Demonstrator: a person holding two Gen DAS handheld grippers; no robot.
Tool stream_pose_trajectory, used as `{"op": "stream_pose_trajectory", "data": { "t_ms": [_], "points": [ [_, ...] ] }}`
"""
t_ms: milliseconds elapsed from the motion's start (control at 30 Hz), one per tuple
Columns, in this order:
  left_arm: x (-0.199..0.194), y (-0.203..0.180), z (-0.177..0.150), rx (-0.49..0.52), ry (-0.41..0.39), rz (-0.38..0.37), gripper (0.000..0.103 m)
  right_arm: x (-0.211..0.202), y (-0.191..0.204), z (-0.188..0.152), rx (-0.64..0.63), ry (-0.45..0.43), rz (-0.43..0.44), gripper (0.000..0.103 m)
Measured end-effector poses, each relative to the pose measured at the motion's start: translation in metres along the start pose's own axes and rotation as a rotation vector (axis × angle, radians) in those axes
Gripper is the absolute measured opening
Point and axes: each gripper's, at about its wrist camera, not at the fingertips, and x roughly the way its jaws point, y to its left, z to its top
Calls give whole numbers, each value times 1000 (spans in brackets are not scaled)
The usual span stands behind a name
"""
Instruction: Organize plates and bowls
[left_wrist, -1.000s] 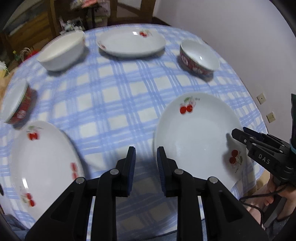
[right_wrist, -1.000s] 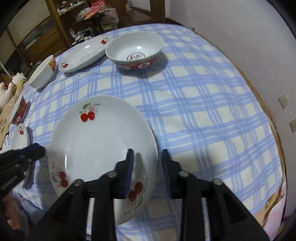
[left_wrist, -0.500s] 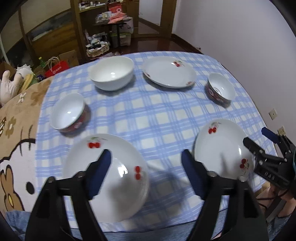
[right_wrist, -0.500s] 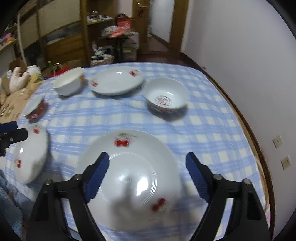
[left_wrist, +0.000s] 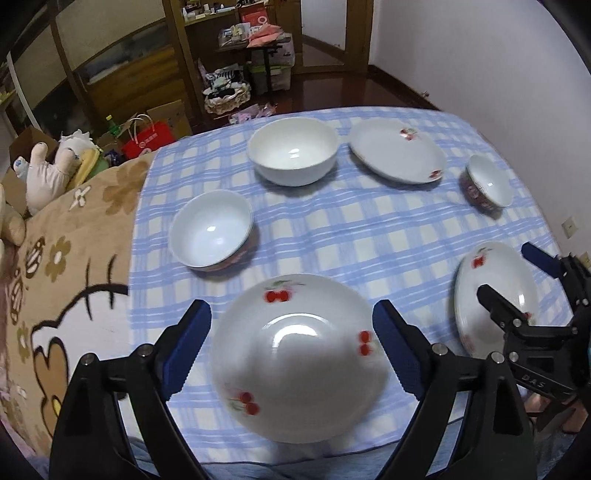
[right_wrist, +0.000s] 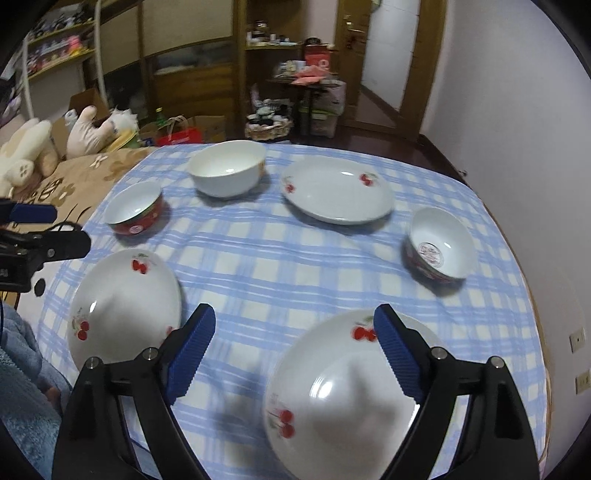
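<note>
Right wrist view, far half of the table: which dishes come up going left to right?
Red bowl → big white bowl → far plate → patterned bowl.

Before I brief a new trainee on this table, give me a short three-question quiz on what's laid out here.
1. How many cherry plates are on the checked tablecloth?
2. True or false: the left claw is shut on a plate.
3. Which bowl is largest: A) red-sided bowl, B) plain white bowl, C) right-edge bowl?

Key: 1) Three: near left, near right, far. 2) False; both it and the right claw are open. 3) B.
</note>
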Motion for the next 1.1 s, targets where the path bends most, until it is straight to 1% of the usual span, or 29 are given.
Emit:
{"op": "stream_pose_trajectory", "data": {
  "t_ms": [133, 233, 333, 467, 533, 667, 767, 833, 900, 933, 1000, 1067, 1100],
  "points": [
    [15, 19, -4, -48, 35, -3, 88, 10, 19, 6, -16, 5, 33, 92],
    [25, 37, -9, -108, 74, -6, 88, 19, 35, 12, -28, 16, 55, 92],
    [30, 53, -9, -162, 86, -11, 88, 25, 48, 15, -42, 19, 80, 92],
    [42, 78, -14, -239, 97, 8, 88, 38, 63, 17, -67, 41, 88, 92],
    [48, 88, -17, -272, 111, 7, 88, 44, 66, 17, -69, 56, 96, 92],
    [62, 104, -23, -345, 157, -34, 88, 57, 68, 17, -61, 91, 101, 92],
    [74, 108, -26, -360, 196, -23, 88, 65, 67, 16, -47, 118, 111, 92],
    [82, 109, -28, -365, 226, -28, 87, 69, 69, 15, -43, 132, 116, 90],
    [89, 108, -31, -367, 258, -43, 86, 75, 72, 13, -46, 155, 120, 82],
    [92, 107, -32, -366, 270, -41, 85, 76, 72, 13, -48, 163, 121, 81],
    [101, 105, -35, -361, 320, -43, 78, 81, 75, 10, -49, 182, 122, 79],
    [110, 103, -38, -347, 374, -44, 64, 83, 76, 8, -46, 183, 132, 75],
    [115, 102, -41, -345, 398, -30, 61, 85, 77, 6, -46, 189, 133, 74]
  ]
}}
